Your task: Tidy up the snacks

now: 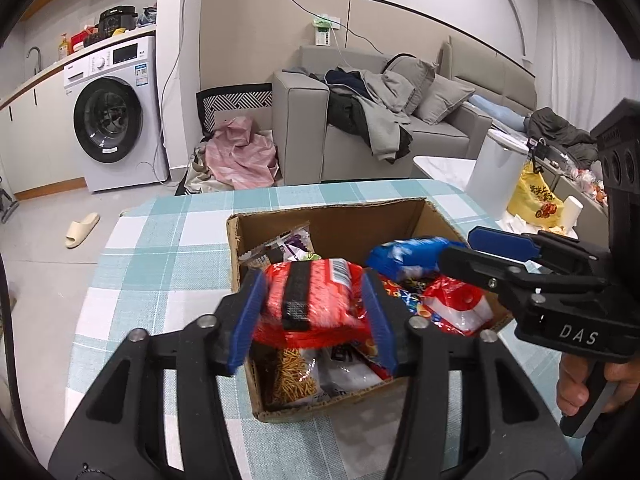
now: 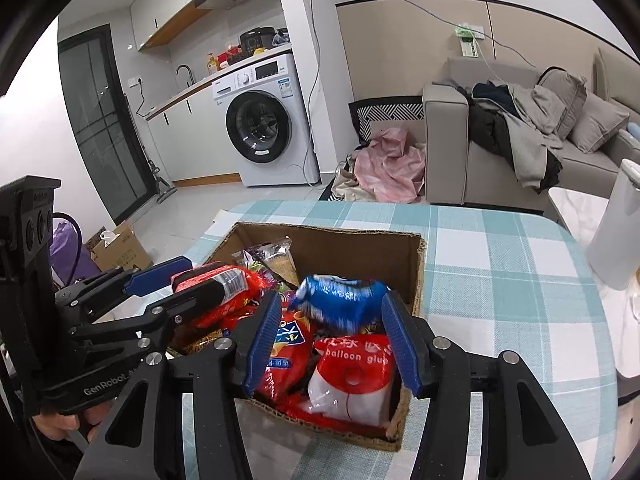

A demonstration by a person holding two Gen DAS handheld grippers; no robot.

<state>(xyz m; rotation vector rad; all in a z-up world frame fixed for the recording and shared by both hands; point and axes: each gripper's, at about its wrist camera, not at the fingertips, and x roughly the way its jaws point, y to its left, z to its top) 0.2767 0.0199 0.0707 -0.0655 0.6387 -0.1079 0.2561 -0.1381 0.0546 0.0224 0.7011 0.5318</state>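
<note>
Two grippers work over an open cardboard box (image 1: pixel 240 236) that sits on a table covered with a teal-and-white checked cloth (image 1: pixel 168 256). The left gripper (image 1: pixel 316 312) has its blue-padded jaws closed against both sides of a red snack packet (image 1: pixel 316 300), which it holds above the box's near-left part. The right gripper (image 2: pixel 338 338) has its jaws set narrowly around a blue snack bag (image 2: pixel 340 300), which looks blurred; the pads seem to press its ends, with the bag raised over the box's right half.

Inside the box lie more snacks: a clear bag of thin yellow sticks (image 1: pixel 296 376) at the near-left corner, a purple-and-white packet (image 1: pixel 294 242) towards the far-left wall, a red-and-blue printed packet (image 2: pixel 286 354), and a red-and-white pack marked "balloon glue" (image 2: pixel 352 384) at the near-right corner.

Beyond the table stand a white washing machine (image 1: pixel 116 116) and a grey sofa (image 1: pixel 304 128) heaped with clothes.
</note>
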